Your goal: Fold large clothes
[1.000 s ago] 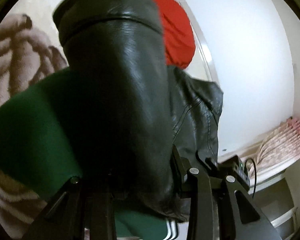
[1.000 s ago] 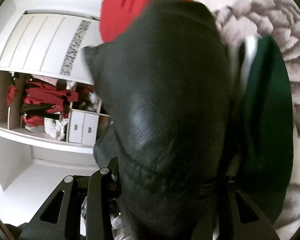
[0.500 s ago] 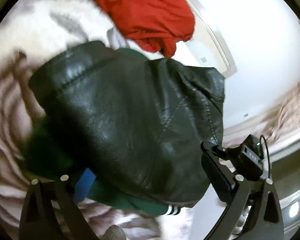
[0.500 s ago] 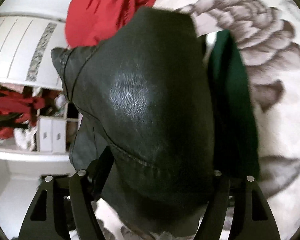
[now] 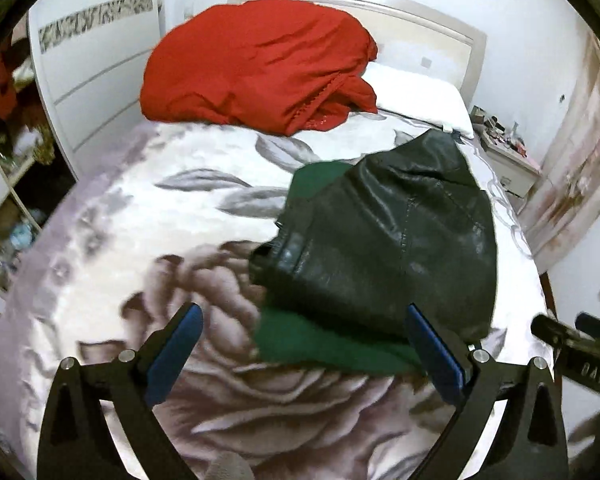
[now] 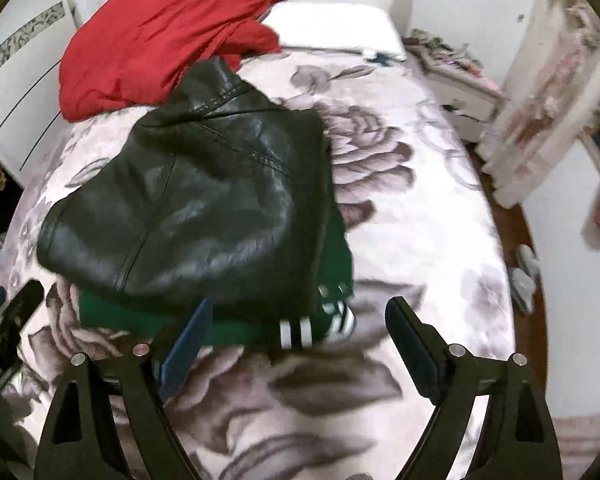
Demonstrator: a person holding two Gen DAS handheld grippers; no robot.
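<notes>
Now black leather jacket point(image 5: 396, 240) lies folded on green garment point(image 6: 228, 320), mid-bed point(image 5: 140, 240). Left claw point(image 5: 304, 356) & right claw point(image 6: 296, 344) both spread apart, empty. Red garment point(image 5: 260, 64) near headboard prob. unfolded, next up.

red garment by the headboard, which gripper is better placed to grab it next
Left, marginally. Both the left gripper and right gripper are open and empty, but the red garment lies toward the bed's left side.
</notes>
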